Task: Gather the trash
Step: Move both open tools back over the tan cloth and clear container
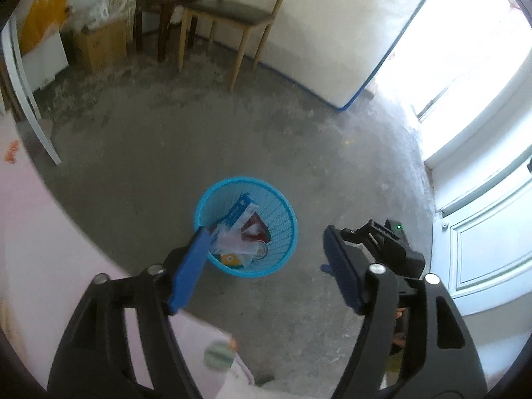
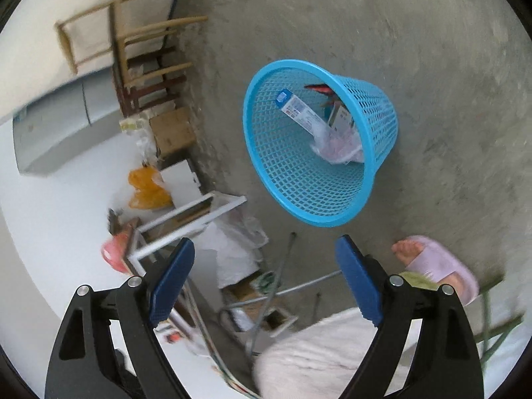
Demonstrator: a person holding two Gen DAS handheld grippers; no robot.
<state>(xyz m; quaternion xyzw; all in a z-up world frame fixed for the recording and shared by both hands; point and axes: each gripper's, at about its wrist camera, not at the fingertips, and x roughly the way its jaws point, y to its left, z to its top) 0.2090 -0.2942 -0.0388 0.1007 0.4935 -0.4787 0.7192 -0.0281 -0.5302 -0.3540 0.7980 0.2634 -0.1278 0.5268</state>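
beyond both empty tongs [image 1: 262, 262] [image 2: 266, 279] stands the trash basket [image 1: 282, 222] [image 2: 292, 179].

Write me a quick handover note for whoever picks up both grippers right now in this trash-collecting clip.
Left gripper: open, nothing between its fingers, above the blue basket.
Right gripper: open, empty, pointed toward the same basket.
Things: basket stands on the concrete floor; inside it a long box, crumpled plastic and other packaging.
Done: several pieces binned.
Left: no loose trash shows on the visible floor; look around for more.
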